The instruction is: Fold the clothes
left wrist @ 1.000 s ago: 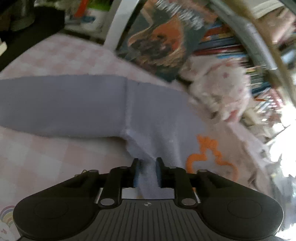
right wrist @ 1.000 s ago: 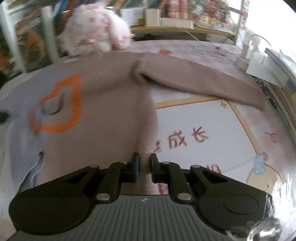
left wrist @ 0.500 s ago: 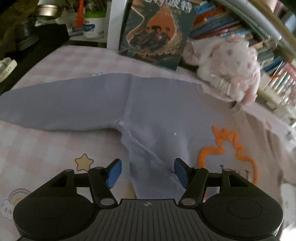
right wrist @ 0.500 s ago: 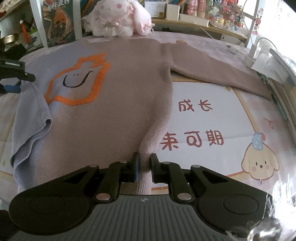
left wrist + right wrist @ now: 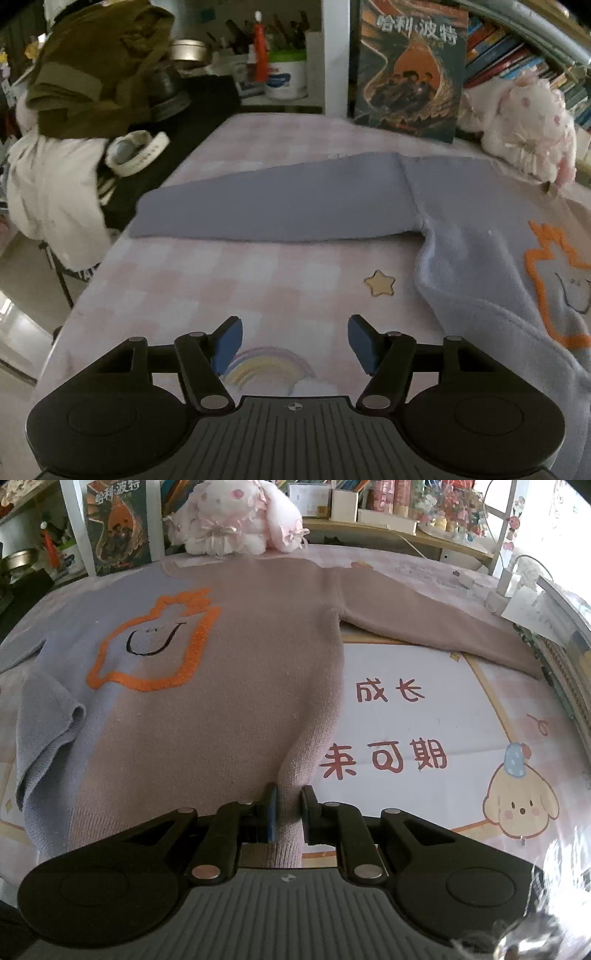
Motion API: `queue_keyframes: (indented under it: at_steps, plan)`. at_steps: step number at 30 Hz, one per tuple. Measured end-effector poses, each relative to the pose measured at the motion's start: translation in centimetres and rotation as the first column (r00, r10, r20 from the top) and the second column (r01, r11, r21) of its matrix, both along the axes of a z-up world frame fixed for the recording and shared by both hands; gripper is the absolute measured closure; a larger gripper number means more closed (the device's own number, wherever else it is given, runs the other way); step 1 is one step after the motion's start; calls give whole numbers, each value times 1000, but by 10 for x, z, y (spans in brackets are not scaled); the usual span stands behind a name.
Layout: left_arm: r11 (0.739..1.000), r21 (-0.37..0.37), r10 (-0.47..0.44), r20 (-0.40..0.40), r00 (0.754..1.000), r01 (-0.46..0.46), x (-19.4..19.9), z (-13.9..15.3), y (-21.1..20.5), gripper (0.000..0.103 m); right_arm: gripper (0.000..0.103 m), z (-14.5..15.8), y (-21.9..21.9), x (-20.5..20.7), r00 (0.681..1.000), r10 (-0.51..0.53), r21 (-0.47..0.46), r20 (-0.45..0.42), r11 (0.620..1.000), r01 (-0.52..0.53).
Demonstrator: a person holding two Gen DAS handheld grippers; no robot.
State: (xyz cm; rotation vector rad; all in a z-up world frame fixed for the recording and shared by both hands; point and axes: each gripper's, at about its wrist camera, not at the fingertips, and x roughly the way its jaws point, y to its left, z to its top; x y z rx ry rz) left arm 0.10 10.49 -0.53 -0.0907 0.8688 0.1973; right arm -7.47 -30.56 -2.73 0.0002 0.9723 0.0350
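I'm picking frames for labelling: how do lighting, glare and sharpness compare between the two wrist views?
Left wrist view: dim and bluish, the sweater sharp enough, soft only at the fisheye edges. Right wrist view: brighter and warmer, with blown-out window glare at the upper right and a smeared reflection in the lower right corner; printed mat crisp, edges bowed.

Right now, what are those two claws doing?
Left gripper open, empty. Right gripper pinching sweater hem. Sweater spread flat. Plush toy at collar.

In the left wrist view the sweater [image 5: 480, 236] runs off the frame at three o'clock, cutting its orange outline [image 5: 546, 280]. In the right wrist view its hem [image 5: 284, 849] disappears behind the right tool [image 5: 287, 808]; glare blurs the worktop [image 5: 480, 709] at five o'clock.
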Motion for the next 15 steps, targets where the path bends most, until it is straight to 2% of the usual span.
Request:
queue_keyframes:
  at_steps: [2, 4, 7, 9, 11, 13, 14, 15]
  plan:
    - [995, -70, -63, 65, 996, 68, -1, 11, -13, 38, 90, 0, 1, 0, 1000, 2, -4, 2, 1000, -2]
    - [975, -133, -161, 129, 978, 178, 5, 22, -36, 38, 90, 0, 2, 0, 1000, 6, -12, 2, 1000, -6]
    - [909, -164, -358, 161, 920, 383, 20, 30, -82, 38, 90, 0, 3, 0, 1000, 10, -20, 3, 1000, -10]
    - [879, -172, -430, 119, 895, 445, 34, 29, -112, 39, 90, 0, 3, 0, 1000, 5, -16, 4, 1000, -5]
    - [866, -165, -468, 70, 881, 473, 47, 25, -139, 49, 90, 0, 2, -1, 1000, 1, -9, 7, 1000, -1]
    - [848, -123, -518, 11, 856, 515, 59, 17, -158, 54, 90, 0, 1, -1, 1000, -2, -3, 11, 1000, 2]
    - [847, -119, -524, -22, 852, 518, 63, 11, -159, 62, 90, 0, 0, -1, 1000, -6, 3, 11, 1000, 6]
    - [848, -126, -524, -54, 850, 514, 64, 5, -158, 66, 90, 0, -1, -1, 1000, -10, 10, 11, 1000, 10]
